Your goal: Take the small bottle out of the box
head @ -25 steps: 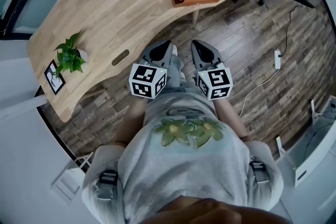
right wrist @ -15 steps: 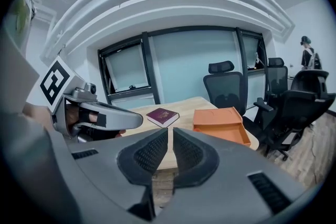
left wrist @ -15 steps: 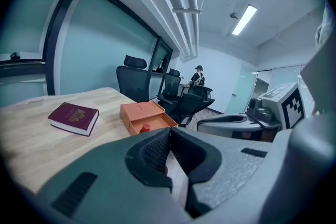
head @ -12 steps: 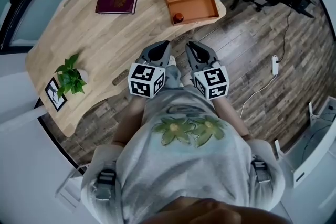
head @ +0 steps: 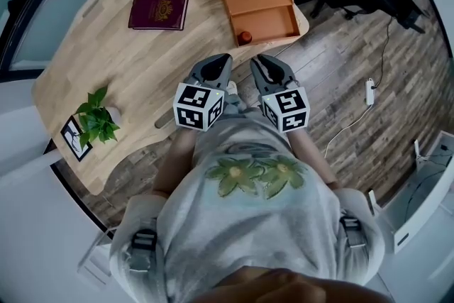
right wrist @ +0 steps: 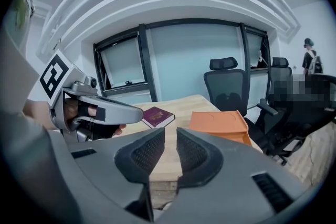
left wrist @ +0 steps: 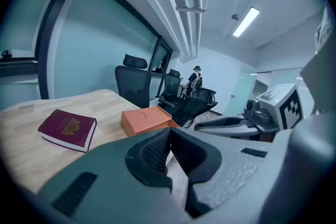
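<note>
The desk (head: 142, 53) carries one orange box (head: 262, 7), one maroon book (head: 159, 10), one potted plant (head: 96, 120) and one small framed card (head: 74, 138), with a single small bottle (head: 245, 37) standing in the near corner of the box's open half. The left tool (head: 216, 66) has its jaws closed on nothing, while the right tool (head: 264, 67) has just been opening to a narrow, empty gap. Both hang side by side at the desk's near edge, well apart from the box at the right-hand corner, with bare wood between.
</note>
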Action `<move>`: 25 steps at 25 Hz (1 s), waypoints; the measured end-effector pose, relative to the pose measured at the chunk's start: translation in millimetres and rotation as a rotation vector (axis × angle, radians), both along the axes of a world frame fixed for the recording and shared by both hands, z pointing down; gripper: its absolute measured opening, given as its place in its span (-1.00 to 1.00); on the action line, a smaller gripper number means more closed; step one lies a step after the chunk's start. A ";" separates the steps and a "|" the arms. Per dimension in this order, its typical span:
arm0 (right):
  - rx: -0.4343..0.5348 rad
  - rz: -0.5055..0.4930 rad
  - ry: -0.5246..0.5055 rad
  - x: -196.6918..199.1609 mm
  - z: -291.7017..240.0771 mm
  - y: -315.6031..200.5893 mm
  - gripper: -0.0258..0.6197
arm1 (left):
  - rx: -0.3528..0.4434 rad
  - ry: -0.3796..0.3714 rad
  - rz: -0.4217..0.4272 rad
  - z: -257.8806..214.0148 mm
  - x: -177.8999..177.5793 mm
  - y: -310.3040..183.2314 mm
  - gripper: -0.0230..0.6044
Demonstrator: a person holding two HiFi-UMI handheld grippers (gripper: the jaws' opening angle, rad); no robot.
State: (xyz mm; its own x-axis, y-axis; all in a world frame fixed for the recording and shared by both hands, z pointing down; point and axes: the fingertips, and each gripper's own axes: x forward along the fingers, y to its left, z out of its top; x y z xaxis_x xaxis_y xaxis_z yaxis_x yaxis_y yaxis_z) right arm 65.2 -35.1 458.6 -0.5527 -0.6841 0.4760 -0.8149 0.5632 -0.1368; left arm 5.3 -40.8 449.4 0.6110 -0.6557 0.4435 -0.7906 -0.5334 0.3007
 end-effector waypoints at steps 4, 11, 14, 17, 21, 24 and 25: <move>-0.007 -0.002 0.005 -7.0 6.7 -12.3 -0.73 | -0.004 0.000 0.004 5.3 -7.4 -13.1 -0.90; -0.030 -0.014 0.023 -15.3 18.8 -24.5 -0.57 | -0.014 0.000 0.017 13.9 -11.4 -26.2 -0.90; -0.040 -0.018 0.036 -15.2 23.5 -28.8 -0.50 | -0.018 0.003 0.025 15.3 -9.5 -29.5 -0.90; -0.049 -0.020 0.051 -15.7 28.5 -32.4 -0.44 | -0.020 0.002 0.027 17.1 -10.5 -32.6 -0.90; -0.064 -0.024 0.071 -14.3 35.3 -37.8 -0.39 | -0.020 0.002 0.031 17.3 -10.4 -37.5 -0.90; -0.081 -0.026 0.081 -14.5 42.8 -41.7 -0.35 | -0.023 -0.001 0.039 19.5 -10.0 -39.6 -0.90; -0.086 -0.027 0.083 -14.9 45.6 -43.2 -0.35 | -0.025 -0.002 0.041 20.5 -10.2 -40.3 -0.90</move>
State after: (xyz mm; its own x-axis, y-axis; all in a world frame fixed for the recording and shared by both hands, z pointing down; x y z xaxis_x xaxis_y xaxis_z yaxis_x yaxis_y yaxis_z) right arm 50.3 -78.4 504.2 -0.5264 -0.6244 0.5771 -0.8102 0.5742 -0.1178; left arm -4.9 -81.1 469.8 0.6363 -0.6185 0.4611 -0.7688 -0.5578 0.3128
